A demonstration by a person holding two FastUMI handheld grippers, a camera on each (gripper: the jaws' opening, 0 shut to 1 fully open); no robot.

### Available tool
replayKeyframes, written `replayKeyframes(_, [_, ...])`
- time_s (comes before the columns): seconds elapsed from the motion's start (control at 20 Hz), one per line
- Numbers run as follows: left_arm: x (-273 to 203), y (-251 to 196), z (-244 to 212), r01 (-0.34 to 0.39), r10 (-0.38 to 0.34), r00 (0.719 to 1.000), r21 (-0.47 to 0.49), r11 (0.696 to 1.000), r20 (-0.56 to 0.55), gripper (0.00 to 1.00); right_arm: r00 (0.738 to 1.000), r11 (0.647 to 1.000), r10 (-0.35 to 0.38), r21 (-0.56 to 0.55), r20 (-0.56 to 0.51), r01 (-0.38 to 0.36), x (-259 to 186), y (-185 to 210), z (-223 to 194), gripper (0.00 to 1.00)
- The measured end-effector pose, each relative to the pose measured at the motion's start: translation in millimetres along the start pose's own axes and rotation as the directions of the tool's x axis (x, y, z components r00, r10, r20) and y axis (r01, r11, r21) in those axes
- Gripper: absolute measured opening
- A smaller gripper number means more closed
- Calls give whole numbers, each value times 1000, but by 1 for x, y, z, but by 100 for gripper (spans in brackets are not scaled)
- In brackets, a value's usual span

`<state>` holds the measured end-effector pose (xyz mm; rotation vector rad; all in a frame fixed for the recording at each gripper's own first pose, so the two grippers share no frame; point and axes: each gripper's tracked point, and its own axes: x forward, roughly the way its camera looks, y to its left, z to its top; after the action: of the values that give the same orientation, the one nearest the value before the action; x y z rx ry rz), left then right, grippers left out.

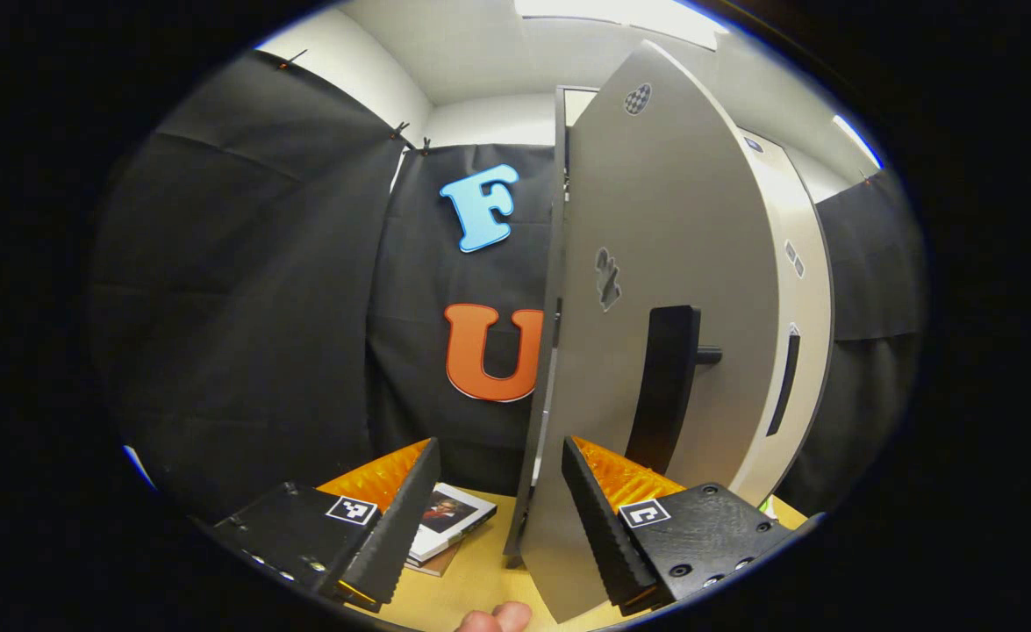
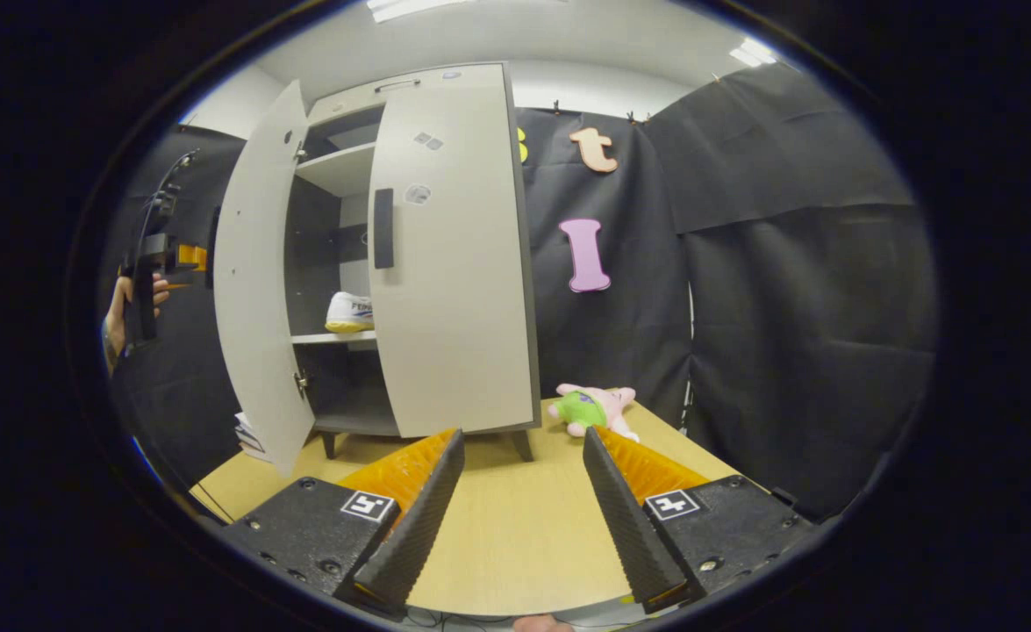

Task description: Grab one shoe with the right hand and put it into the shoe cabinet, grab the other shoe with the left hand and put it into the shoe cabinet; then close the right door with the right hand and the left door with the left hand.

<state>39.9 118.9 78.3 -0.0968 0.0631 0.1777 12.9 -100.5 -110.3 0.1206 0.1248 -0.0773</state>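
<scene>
Left door (image 1: pixel 655 290) edge sits between the open left tongs (image 1: pixel 502 500); right tongs (image 2: pixel 524 491) open, empty, plush toy (image 2: pixel 592 410) and table (image 2: pixel 515 535) ahead.

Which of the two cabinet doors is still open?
The left door, swung outward, with the left gripper at its edge. The right door lies shut flat against the cabinet front.
</scene>
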Motion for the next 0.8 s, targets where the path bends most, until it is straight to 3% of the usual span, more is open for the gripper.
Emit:
replayKeyframes(0.35, [21, -78, -4, 134, -134, 991, -1, 991, 1, 85, 999, 999, -44, 17, -3, 44, 4, -19, -1, 90])
replayKeyframes(0.8, [21, -101, 4, 137, -139, 989, 30, 990, 47, 86, 994, 993, -112, 33, -12, 112, -9, -50, -10, 90])
